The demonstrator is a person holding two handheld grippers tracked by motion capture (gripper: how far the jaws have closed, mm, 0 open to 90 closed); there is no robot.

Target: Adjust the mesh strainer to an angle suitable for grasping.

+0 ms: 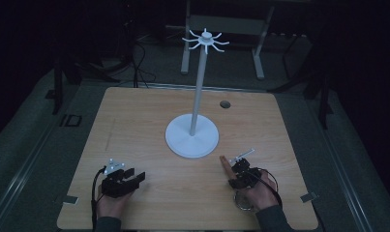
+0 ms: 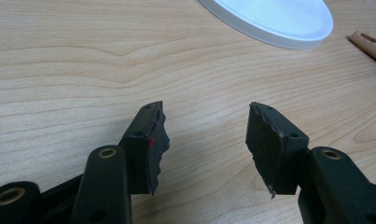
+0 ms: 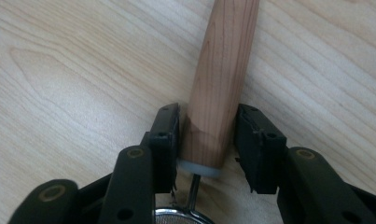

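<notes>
Dim floor and dark furniture legs surrounded a pale wooden table [image 1: 134, 116], lit only on its top. At the left, near the table's front edge, the left gripper [image 1: 134, 178] rested on the wood with its jaws wide apart and nothing between them. Toward the middle stood a white stand [image 1: 192, 137], its round base on the table and a thin pole rising to a crown of hooks; a small dark hole [image 1: 225, 104] lay beyond it. At the right, the right gripper [image 3: 206, 135] had the strainer's wooden handle [image 3: 220, 79] between its jaws, the left pad touching, a slim gap at the right pad. The handle lay on the table just right of the stand's base.
</notes>
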